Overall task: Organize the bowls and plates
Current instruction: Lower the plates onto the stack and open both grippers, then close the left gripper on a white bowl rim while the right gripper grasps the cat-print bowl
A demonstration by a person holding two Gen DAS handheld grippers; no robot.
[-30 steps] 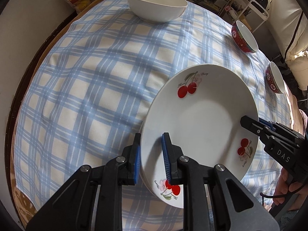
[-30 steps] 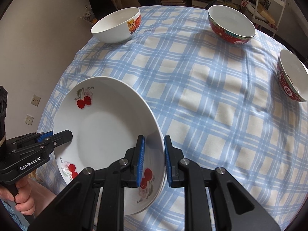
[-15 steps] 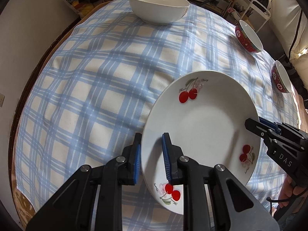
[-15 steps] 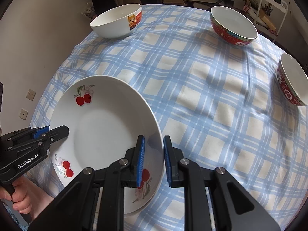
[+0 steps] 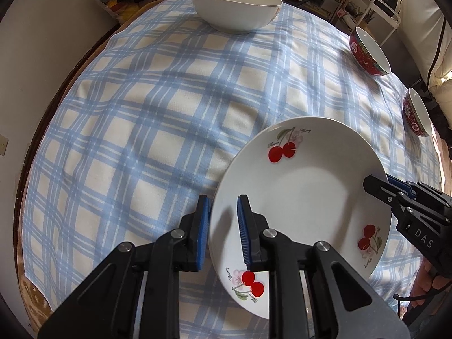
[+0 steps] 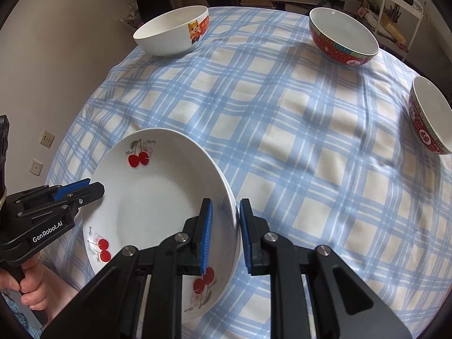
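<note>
Both tools grip one cherry-print plate (image 5: 308, 197) by opposite rims: the left tool (image 5: 223, 234) and the right tool (image 6: 226, 234) each pinch it narrowly, at the worktop's (image 6: 282, 130) near edge. A white bowl (image 6: 172, 32) and two red bowls (image 6: 343, 36) stand along the far and right edges.
</note>
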